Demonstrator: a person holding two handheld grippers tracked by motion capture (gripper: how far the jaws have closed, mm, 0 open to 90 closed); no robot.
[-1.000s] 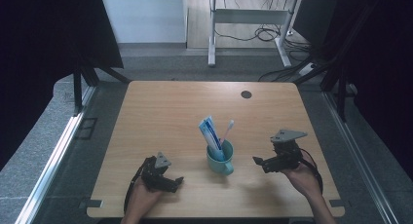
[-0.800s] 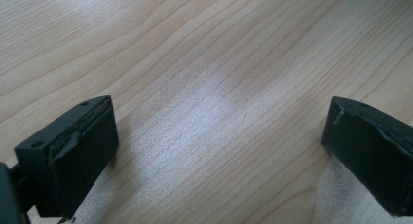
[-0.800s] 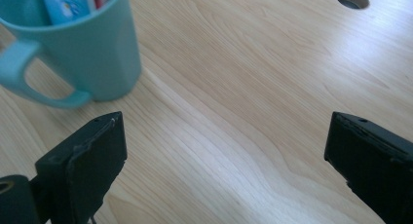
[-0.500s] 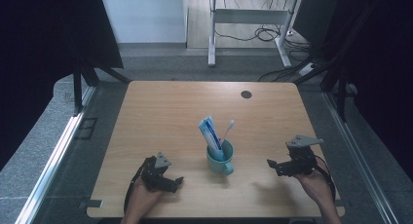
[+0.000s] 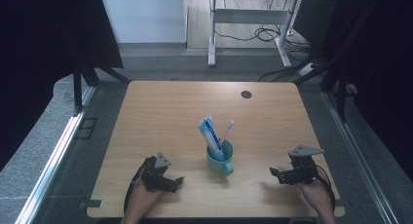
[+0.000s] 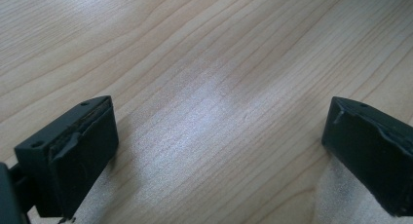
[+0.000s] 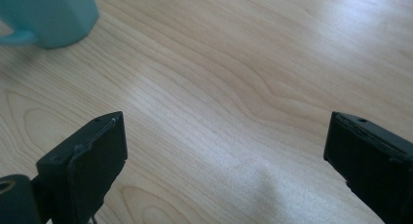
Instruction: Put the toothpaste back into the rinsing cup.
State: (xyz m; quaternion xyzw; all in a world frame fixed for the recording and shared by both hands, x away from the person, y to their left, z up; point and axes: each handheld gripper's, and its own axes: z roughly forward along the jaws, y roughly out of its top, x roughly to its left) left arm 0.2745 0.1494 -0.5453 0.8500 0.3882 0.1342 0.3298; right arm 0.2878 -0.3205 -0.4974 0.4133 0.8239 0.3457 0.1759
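Teal mug [image 5: 220,159] stood upright on the wooden table [image 5: 160,117], near edge, approx. midway btwn the two grippers; handle pointed toward the near-right; inside it a blue-and-white toothpaste tube [image 5: 210,136] leaned left and a white toothbrush [image 5: 226,133] leaned right, both sticking up past the rim.

Left gripper [image 5: 173,182] sat low over the table near the near-left corner, held in the person's left hand [image 5: 141,197], jaws aimed right toward the mug but well apart from it; in the left gripper view [image 6: 219,151] its jaws were spread wide w/ nothing btwn them, bare wood grain underneath.

Right gripper [image 5: 277,174] sat near the near-right corner, held in the right hand [image 5: 314,192], grey three-cornered plate on top, jaws aimed left toward the mug, also well apart from it; in the right gripper view [image 7: 221,156] jaws were likewise wide open and empty; mug's base and handle [image 7: 48,17] showed at the far-left corner of that view, beyond the jaws, not touching.

Small dark round cap [image 5: 246,94] lay in the tabletop at the far side, right of centre; beyond the table, grey floor, a white desk frame [image 5: 253,19] and cables.
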